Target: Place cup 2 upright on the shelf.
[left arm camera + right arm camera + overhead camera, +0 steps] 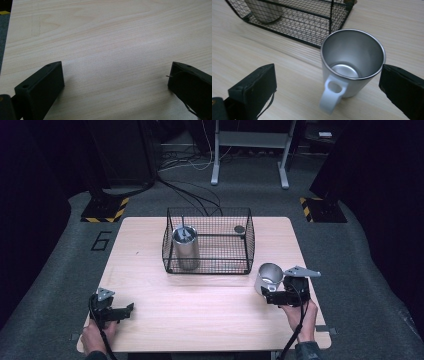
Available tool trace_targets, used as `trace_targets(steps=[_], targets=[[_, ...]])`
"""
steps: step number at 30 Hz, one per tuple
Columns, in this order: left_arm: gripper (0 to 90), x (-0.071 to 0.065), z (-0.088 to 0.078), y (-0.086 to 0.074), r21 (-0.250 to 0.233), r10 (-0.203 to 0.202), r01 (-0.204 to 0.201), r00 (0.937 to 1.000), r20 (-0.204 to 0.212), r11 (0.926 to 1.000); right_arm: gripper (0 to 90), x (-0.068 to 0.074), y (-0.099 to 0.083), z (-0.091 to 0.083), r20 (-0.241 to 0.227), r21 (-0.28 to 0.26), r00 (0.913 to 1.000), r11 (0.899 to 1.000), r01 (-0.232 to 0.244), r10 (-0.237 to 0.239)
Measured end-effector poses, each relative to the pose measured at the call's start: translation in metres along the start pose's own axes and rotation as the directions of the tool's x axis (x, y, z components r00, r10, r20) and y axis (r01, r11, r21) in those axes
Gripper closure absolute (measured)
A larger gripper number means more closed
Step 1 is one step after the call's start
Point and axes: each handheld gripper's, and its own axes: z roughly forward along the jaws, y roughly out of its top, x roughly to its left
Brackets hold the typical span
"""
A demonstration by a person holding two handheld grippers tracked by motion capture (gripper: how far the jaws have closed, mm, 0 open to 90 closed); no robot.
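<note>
Item in hand: steel mug [352, 67], upright on the counter [200, 305], its handle turned toward the right hand-held gripper, empty inside
Location of mug: near the right front of the counter, just outside the front right corner of the wire basket [245, 240], apart from it
Right hand-held gripper [327, 87]: jaws spread wide, the mug standing between them; the right jaw looks close to the mug wall, the left jaw well clear; nothing pinched yet
Left hand-held gripper [116, 82]: jaws spread over bare wood at the left front of the counter, holding nothing
Basket contents: a taller steel cup [185, 247] upright in the left end; a small dark round object [239, 228] at the far right corner, too small to identify
Step judged: approach and line-up for grasping the mug, grasp not yet made
Likely aim: mug to join the cup inside the basket
Next move calls for: centring the jaws on the mug body, closing firmly across the wall, then lifting high enough to clear the basket rim
Caution: smooth metal may slip; the handle sits between the jaws and could foul the closing
</note>
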Motion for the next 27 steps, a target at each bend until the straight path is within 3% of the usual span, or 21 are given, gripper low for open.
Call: trace_targets(steps=[6,14,27], targets=[[0.3,0.000,0.000,0.000,0.000,0.000,0.000,1.0000,0.000,1.0000,1.0,-0.011,0.009,0.018,0.049,0.040,0.9986,0.999,-0.021,0.019],[0.3,0.000,0.000,0.000,0.000,0.000,0.000,1.0000,0.000,1.0000,1.3,-0.010,0.018,0.043,0.103,0.112,0.9944,0.993,-0.036,0.024],[0.3,0.000,0.000,0.000,0.000,0.000,0.000,1.0000,0.000,1.0000,1.5,-0.017,0.021,0.065,0.119,0.147,0.9901,0.985,-0.092,0.074]])
